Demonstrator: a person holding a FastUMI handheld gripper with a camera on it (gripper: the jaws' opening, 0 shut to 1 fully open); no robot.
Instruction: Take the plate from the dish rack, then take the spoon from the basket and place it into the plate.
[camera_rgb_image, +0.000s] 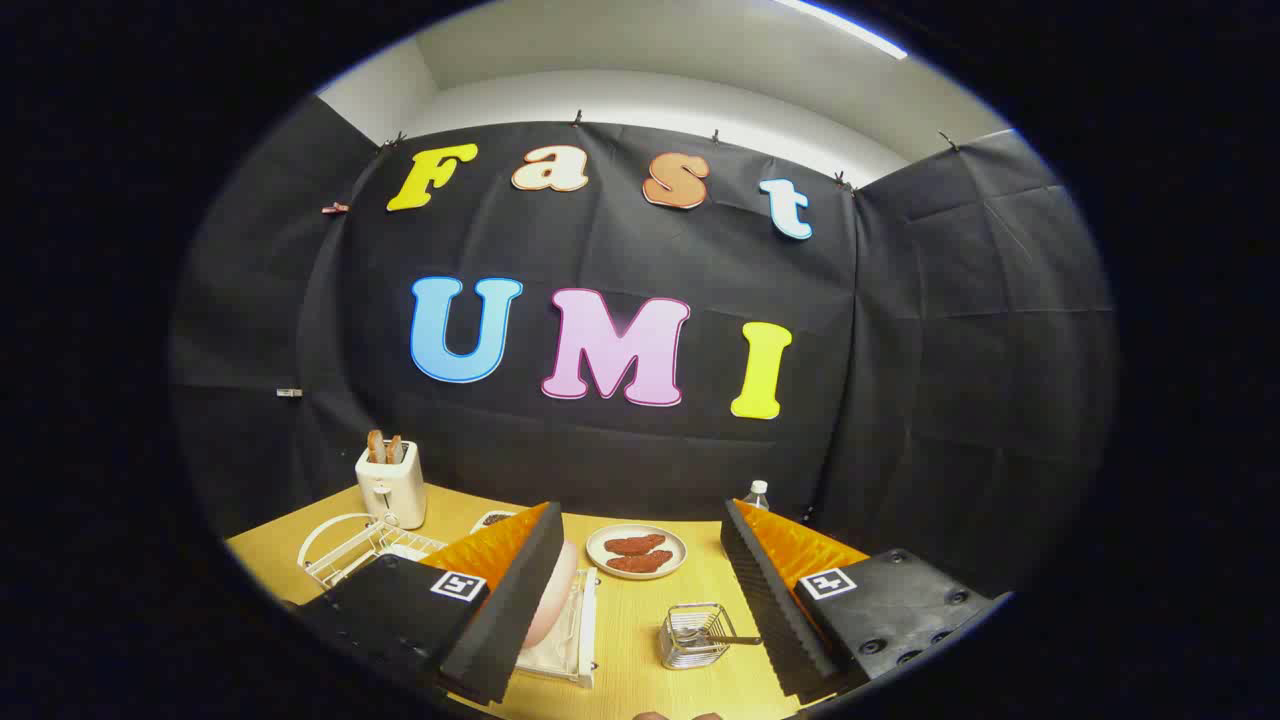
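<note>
A pink plate (556, 598) stands on edge in a white dish rack (572, 648) on the wooden table, right against the inner side of my left finger and partly hidden by it. A small wire basket (690, 637) sits between the fingers, closer to the right one. The spoon (732, 639) lies in it with its handle pointing toward the right finger. My gripper (640, 510) is open, held above the table with nothing between its fingers.
A white plate with two reddish food pieces (636, 551) lies just beyond the fingers. A white toaster (390, 486) with bread, a white wire rack (348, 552) and a small bowl (493, 519) are to the left. A water bottle (757, 493) stands by the wall.
</note>
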